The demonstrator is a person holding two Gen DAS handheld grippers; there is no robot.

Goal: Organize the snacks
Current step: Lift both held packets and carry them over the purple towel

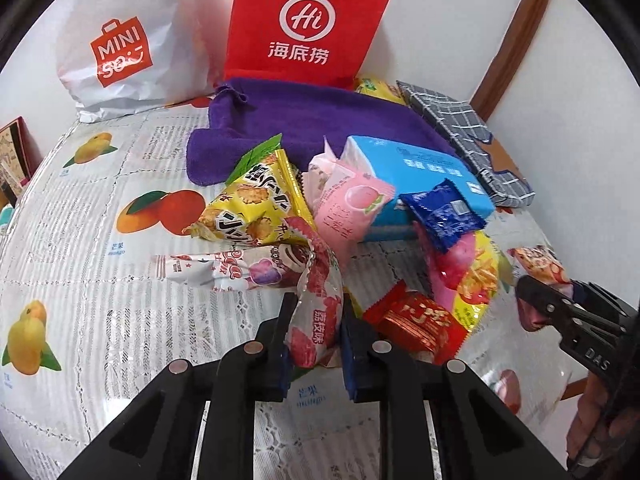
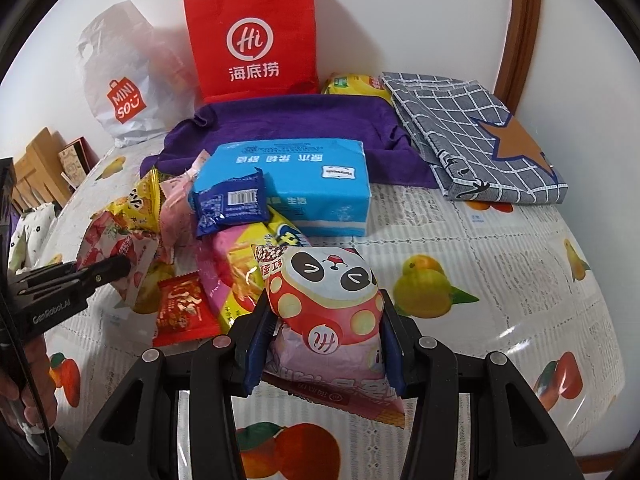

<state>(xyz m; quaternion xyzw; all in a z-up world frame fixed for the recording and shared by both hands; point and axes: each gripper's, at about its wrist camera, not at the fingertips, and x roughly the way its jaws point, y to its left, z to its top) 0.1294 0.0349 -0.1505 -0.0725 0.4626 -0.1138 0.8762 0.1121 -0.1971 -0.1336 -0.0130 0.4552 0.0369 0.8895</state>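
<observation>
The left gripper (image 1: 314, 336) is clamping a white-and-red lychee snack packet (image 1: 316, 320), lifted just clear of the pile's near-left side; its lower end is disappearing between the blue pads. The right gripper (image 2: 324, 344) is squeezing a puffy panda-print snack bag (image 2: 324, 296), held above the tablecloth (image 2: 500, 280); the bag's bottom is dropping out of sight behind the black fingers, and its pink print is too crumpled to read.

The snack pile (image 1: 360, 248) is lying mid-table, packets overlapping: a blue packet (image 2: 230, 204) is leaning on the blue tissue pack (image 2: 292, 184) and covering its near-left corner, and the yellow chip bag (image 2: 240, 276) is half buried. The small red packet (image 2: 182, 308) is lying flat at the pile's near edge.

Farther back, a purple towel (image 2: 280, 128) is spreading under the red paper bag (image 2: 252, 44), with a white shopping bag (image 2: 124, 80) to its left and a checked cloth (image 2: 472, 136) far right, hiding most of a yellow pack.

Open tablecloth is showing on the near right and the whole left side.
</observation>
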